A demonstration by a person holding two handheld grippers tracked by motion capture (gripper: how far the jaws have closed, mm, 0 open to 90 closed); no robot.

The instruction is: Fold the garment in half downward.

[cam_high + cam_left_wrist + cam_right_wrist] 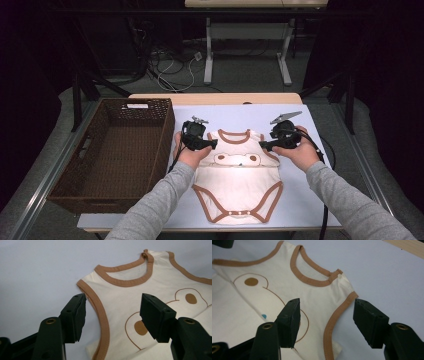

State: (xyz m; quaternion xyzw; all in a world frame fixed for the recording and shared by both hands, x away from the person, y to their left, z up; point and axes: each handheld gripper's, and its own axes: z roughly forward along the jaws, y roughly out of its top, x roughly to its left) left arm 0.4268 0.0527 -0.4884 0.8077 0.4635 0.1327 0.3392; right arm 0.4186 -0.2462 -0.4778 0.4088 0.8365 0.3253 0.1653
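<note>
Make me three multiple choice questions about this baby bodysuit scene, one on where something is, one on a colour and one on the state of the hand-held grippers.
1. Where is the wicker basket?
A. left of the bodysuit
B. right of the bodysuit
C. on top of the bodysuit

2. What colour is the trim on the bodysuit?
A. blue
B. brown
C. green

3. How do the left hand-held gripper and right hand-held gripper stand?
A. both shut on cloth
B. one open, one shut
C. both open

Answers:
1 A, the high view shows the basket at the table's left.
2 B, brown bands edge the neck and armholes.
3 C, each pair of jaws straddles an armhole edge with a clear gap.
</note>
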